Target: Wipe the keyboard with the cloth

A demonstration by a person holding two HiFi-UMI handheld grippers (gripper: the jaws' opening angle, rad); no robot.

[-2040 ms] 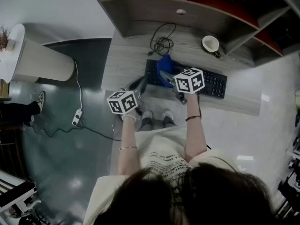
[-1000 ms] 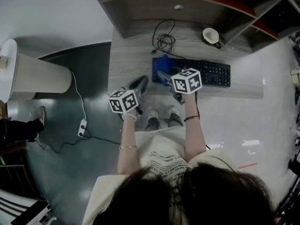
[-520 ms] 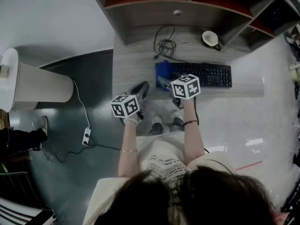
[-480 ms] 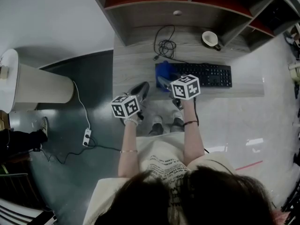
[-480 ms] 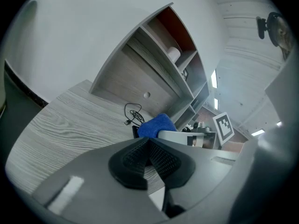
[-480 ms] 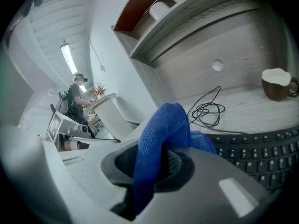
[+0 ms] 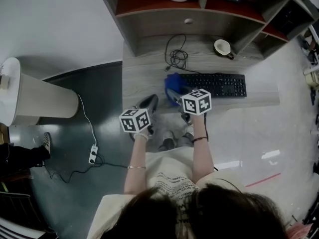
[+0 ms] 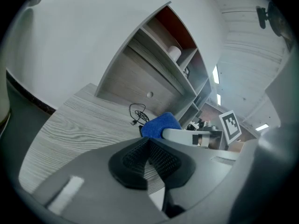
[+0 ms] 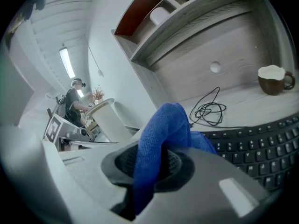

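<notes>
Blue cloth (image 9: 161, 127) in right hand-held gripper (image 9: 153, 164)

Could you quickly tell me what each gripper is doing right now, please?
Left gripper: closed, holding nothing.
Right gripper: closed on the blue cloth.

Black keyboard (image 7: 214, 85) is laid flat near the front edge of the desk (image 7: 144, 68), long side parallel to it. Blue cloth (image 7: 173, 79) is bunched at the keyboard's left end and is pinched between the right gripper's (image 9: 154, 164) jaws.
</notes>
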